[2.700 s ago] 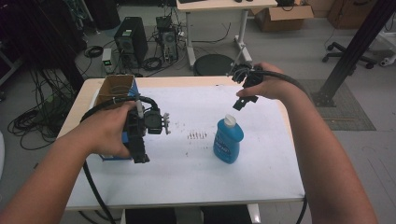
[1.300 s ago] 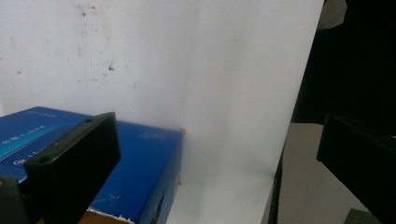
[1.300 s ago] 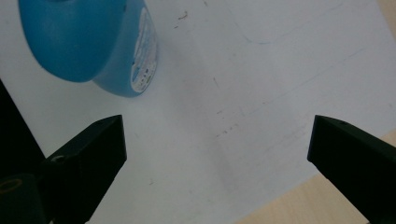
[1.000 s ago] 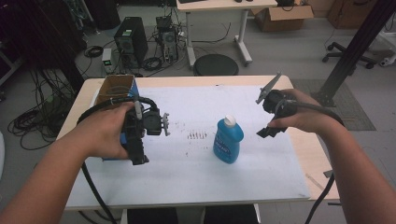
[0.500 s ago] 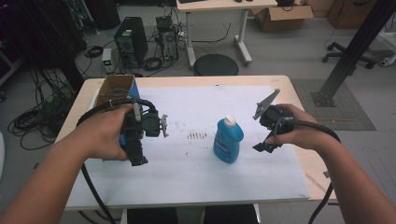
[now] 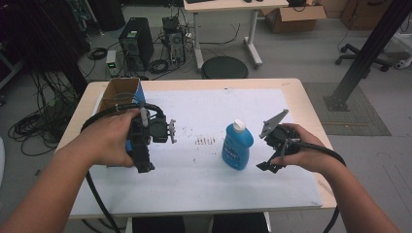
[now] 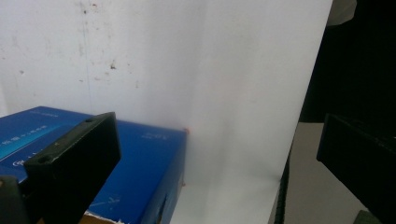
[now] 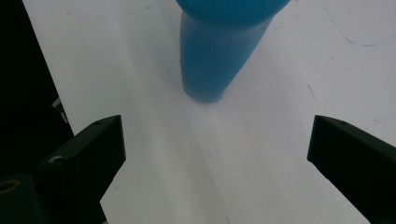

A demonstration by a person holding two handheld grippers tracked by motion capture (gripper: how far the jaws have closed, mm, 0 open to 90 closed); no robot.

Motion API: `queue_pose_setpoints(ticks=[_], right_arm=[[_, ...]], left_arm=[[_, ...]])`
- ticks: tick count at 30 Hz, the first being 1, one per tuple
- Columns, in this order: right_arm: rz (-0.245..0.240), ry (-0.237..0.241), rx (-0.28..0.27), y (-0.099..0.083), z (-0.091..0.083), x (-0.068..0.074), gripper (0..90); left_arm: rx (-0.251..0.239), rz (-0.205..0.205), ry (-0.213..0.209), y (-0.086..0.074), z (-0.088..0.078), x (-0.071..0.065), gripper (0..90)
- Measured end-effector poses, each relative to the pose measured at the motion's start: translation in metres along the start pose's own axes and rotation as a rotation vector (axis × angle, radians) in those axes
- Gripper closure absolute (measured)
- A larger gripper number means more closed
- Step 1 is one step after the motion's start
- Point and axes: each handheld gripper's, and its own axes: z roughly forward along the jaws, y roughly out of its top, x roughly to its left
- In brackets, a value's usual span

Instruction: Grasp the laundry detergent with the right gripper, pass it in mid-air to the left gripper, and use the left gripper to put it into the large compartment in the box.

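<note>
A blue bottle [image 6: 237,146] with a white cap stands upright on the white table top [image 6: 204,184], right of centre. My right gripper [image 6: 270,145] is just to its right, held in a hand, jaws open and aimed at it. In the right gripper view the bottle's base [image 8: 208,70] stands ahead of the wide-open right gripper [image 8: 215,140], apart from both jaws. My left gripper [image 6: 145,145] is held at the table's left, beside a blue-sided cardboard box [image 6: 119,92]. In the left gripper view the left gripper [image 7: 215,140] is open, with the blue box [image 7: 140,168] under one jaw.
The open box sits at the table's far left corner. A cable [image 6: 97,194] trails from the left gripper over the front edge. Small dark marks [image 6: 205,141] dot the table top near the middle. On the floor beyond the table are computer towers [image 6: 136,41] and a round stool [image 6: 224,67].
My right gripper has come from the far right of the table toward me and down, ending close beside the bottle. The left gripper has barely moved.
</note>
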Motion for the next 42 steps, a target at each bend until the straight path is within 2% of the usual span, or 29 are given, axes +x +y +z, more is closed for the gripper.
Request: queue_pose_setpoints(ticks=[9,19,25,32,42], right_arm=[[0.032,0.007,-0.07,-0.006,0.015,0.01,4.2],[0.056,0.007,-0.112,-0.009,0.026,0.009,4.0],[0.077,0.001,-0.14,-0.01,0.032,0.007,3.9],[0.121,0.016,-0.228,-0.014,0.044,0.005,3.6],[0.146,0.013,-0.286,-0.014,0.056,0.007,3.4]], left_arm=[[0.006,0.001,0.007,0.0,0.001,-0.001,0.2],[0.0,-0.004,0.017,-0.002,0.0,-0.001,0.2],[0.009,0.009,0.021,0.0,0.0,-0.003,0.3],[0.013,0.005,0.013,0.001,0.002,-0.003,0.3],[0.019,0.008,0.017,0.003,0.006,-0.005,0.4]])
